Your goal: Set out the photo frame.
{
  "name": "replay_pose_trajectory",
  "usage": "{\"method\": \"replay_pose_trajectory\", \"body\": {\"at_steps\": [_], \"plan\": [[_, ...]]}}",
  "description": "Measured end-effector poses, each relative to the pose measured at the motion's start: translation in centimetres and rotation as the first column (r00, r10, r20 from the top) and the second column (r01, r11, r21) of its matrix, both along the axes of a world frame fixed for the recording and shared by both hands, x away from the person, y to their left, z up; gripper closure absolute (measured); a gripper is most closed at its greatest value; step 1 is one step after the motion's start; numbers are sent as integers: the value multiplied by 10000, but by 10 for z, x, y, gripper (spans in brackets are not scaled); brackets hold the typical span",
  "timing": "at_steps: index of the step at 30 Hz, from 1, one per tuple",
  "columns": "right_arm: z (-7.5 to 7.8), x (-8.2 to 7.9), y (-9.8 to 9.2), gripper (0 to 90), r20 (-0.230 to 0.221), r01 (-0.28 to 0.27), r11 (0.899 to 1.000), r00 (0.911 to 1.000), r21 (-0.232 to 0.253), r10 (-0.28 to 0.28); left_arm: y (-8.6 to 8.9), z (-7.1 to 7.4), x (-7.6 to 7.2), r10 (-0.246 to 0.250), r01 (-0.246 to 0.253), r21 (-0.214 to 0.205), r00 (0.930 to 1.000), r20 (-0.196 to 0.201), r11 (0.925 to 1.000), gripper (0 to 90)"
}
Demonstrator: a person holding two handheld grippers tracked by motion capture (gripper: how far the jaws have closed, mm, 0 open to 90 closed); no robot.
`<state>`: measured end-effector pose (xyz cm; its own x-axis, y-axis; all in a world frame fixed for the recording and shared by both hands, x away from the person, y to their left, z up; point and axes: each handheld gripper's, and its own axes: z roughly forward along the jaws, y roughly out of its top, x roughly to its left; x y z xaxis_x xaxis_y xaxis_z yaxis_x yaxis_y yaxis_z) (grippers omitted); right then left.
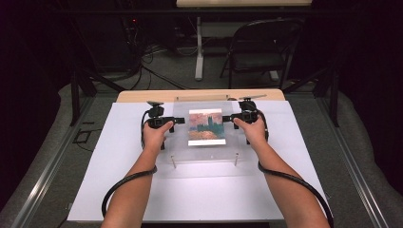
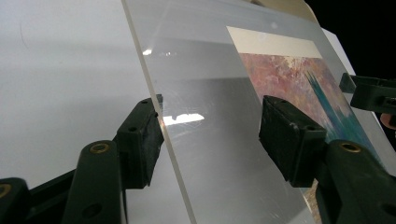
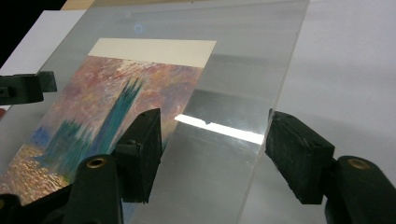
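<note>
A clear acrylic sheet (image 1: pixel 204 151) lies over a printed painting (image 1: pixel 206 126) of pink sky and blue-green towers, on a white board. My left gripper (image 1: pixel 177 121) is at the sheet's left edge and my right gripper (image 1: pixel 229 118) at its right edge, each held in a hand. In the left gripper view my left gripper (image 2: pixel 210 130) straddles the sheet's edge (image 2: pixel 154 100), one pad by the edge and the other standing off above the sheet. My right gripper (image 3: pixel 215 140) straddles the opposite edge (image 3: pixel 275 112) the same way, with gaps on both sides.
Two small metal posts (image 1: pixel 174 163) (image 1: pixel 236 159) stand by the sheet's near edge. The white board (image 1: pixel 119 156) covers a wooden table (image 1: pixel 142 95). Beyond the table are a folding chair (image 1: pixel 263 47) and cables on the floor. Each gripper view shows the opposite gripper's jaw (image 2: pixel 369 91) (image 3: pixel 28 86).
</note>
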<state>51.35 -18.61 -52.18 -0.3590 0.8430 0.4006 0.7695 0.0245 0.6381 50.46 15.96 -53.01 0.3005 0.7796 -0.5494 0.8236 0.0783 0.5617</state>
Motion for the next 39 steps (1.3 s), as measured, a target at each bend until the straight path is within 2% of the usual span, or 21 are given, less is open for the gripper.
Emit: {"method": "replay_pose_trajectory", "body": {"at_steps": [7, 13, 18, 27, 28, 29, 31, 35, 39], "plan": [[13, -11, 0, 362, 582, -160, 9996, 9982, -243, 174, 1, 14, -8, -33, 34, -26, 9994, 357, 10000, 433], [26, -22, 0, 366, 1104, -300, 9982, 9932, -524, 356, 2, 29, -18, -273, 263, 135, 9964, 800, 9996, 445], [36, -33, -1, 386, 1426, -403, 9964, 9885, -747, 507, 2, 35, -23, -377, 359, 199, 9943, 996, 9992, 465], [54, -57, -4, 427, 2099, -473, 9931, 9753, -1075, 692, 6, 55, -45, -709, 663, 331, 9839, 1638, 9972, 511], [58, -62, -3, 435, 2280, -472, 9923, 9710, -1145, 725, 8, 58, -50, -779, 731, 337, 9811, 1771, 9968, 517], [60, -65, -3, 438, 2386, -501, 9914, 9680, -1208, 780, 8, 58, -50, -779, 731, 337, 9811, 1771, 9968, 523], [63, -70, -3, 448, 2480, -547, 9896, 9649, -1328, 866, 9, 64, -57, -881, 814, 421, 9766, 1961, 9958, 530], [70, -81, -4, 469, 2725, -560, 9871, 9574, -1497, 956, 9, 69, -65, -985, 885, 559, 9722, 2123, 9945, 541], [76, -89, -6, 500, 2784, -595, 9861, 9551, -1551, 1015, 9, 75, -72, -1021, 891, 674, 9693, 2238, 9937, 552]]}}
